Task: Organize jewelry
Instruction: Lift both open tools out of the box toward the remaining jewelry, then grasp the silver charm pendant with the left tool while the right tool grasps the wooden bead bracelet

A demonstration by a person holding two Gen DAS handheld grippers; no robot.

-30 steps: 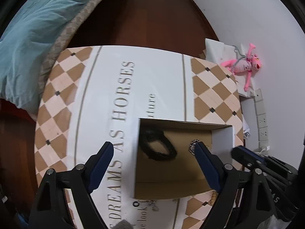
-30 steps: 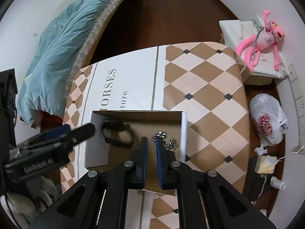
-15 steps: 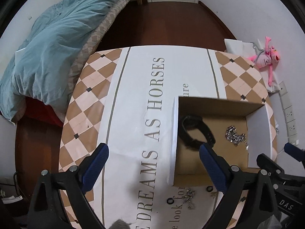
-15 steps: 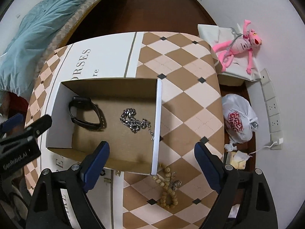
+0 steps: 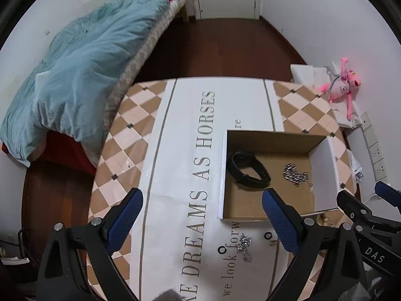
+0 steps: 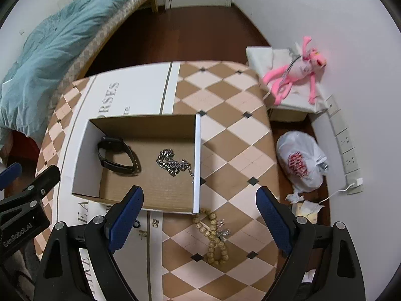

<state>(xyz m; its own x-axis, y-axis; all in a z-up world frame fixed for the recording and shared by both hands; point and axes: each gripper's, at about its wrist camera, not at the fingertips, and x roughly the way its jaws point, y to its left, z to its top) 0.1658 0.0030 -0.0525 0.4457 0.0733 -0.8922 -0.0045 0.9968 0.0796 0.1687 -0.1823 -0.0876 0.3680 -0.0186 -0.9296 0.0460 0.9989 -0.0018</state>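
Note:
An open cardboard box stands on the table. Inside lie a black watch band and a silver chain. A wooden bead bracelet with a small silver piece lies on the table in front of the box's right corner. Two small black rings and a silver trinket lie in front of the box in the left wrist view. My left gripper is open and empty, above the table left of the box. My right gripper is open and empty, above the box's near right corner.
The table has a checkered cloth with printed lettering. A bed with a blue duvet stands at the left. A pink plush toy on a white box, a plastic bag and wall sockets are at the right.
My right gripper opened and let the silver chain drop into the box. Both grippers then drew back and up from the box.

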